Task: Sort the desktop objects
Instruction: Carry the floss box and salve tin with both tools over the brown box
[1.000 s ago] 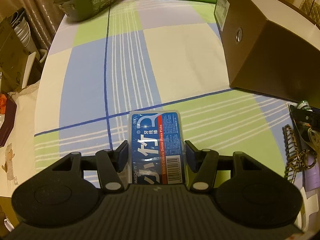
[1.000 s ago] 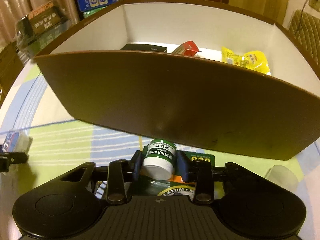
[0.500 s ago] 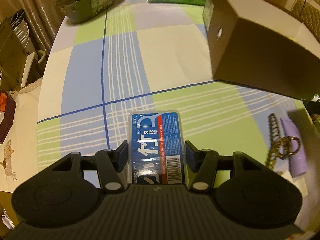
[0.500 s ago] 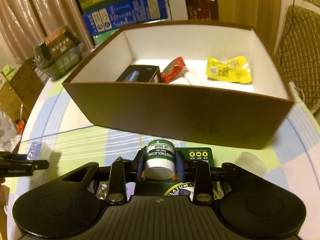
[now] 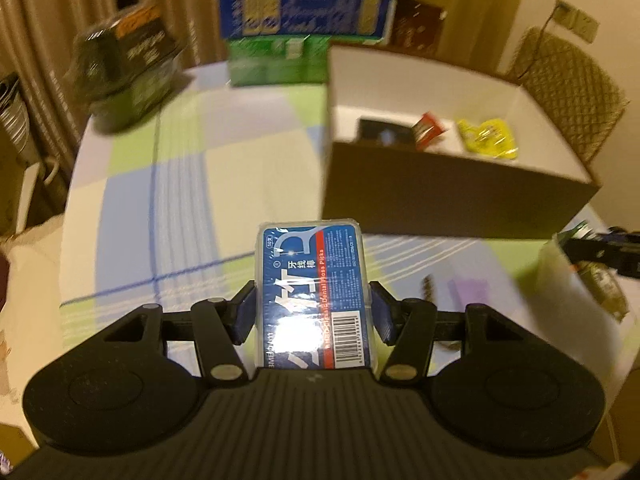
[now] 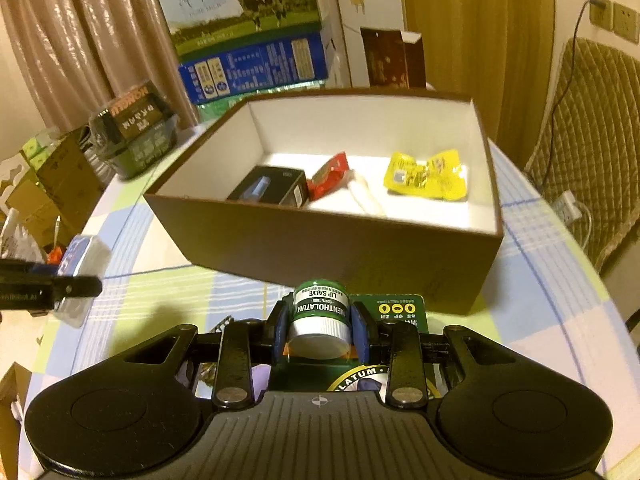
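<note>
My left gripper [image 5: 313,309] is shut on a clear box of dental floss picks [image 5: 314,280] with a blue and red label, held above the checked tablecloth. My right gripper [image 6: 321,327] is shut on a small green and white lip salve jar [image 6: 320,316] on its green card. Ahead stands the open brown box [image 6: 332,248] with a white inside; it holds a black carton [image 6: 270,186], a red packet [image 6: 330,174] and a yellow packet [image 6: 424,176]. The same brown box [image 5: 452,196] lies right of the floss picks in the left wrist view. The left gripper [image 6: 48,284] shows at the far left of the right wrist view.
Milk cartons [image 6: 248,28] and a dark snack pack [image 6: 136,132] stand at the table's far side. A purple item [image 5: 468,290] and a chain lie on the cloth near the right. A padded chair [image 6: 588,152] sits beyond the table's right edge.
Both grippers have risen with their objects still held. The brown box's inside has come into view for both cameras, and the left view now looks further towards the table's back.
</note>
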### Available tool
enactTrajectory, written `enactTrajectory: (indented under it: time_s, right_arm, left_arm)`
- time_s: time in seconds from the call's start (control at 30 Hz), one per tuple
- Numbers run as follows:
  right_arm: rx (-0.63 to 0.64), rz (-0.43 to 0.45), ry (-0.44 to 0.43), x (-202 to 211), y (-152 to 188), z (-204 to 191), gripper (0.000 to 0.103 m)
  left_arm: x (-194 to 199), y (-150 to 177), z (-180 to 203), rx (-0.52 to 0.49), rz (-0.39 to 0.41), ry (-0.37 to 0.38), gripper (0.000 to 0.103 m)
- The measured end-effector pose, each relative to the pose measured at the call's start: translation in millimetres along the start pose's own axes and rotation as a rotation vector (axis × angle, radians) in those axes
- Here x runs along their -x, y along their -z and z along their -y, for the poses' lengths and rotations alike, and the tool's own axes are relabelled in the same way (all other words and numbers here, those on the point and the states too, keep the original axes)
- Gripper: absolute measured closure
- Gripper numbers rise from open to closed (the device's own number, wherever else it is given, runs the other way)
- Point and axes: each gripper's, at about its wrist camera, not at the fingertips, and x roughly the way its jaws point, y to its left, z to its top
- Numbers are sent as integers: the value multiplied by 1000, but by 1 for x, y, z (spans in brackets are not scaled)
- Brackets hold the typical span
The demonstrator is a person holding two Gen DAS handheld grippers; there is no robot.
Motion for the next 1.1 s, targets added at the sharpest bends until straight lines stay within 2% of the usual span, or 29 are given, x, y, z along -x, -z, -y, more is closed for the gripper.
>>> enactTrajectory:
  time_s: [0.53, 0.87, 1.1]
  right_arm:
    - [104, 69, -49, 7, -40, 19, 73]
    - [197, 95, -80, -18, -73, 36, 73]
    - [165, 107, -100, -42, -98, 52, 73]
  left_arm:
    - [4, -60, 86, -70, 119, 86, 50]
    - [-16, -94, 111, -63, 127, 109, 50]
    - [-40, -119, 124, -45, 122, 106, 50]
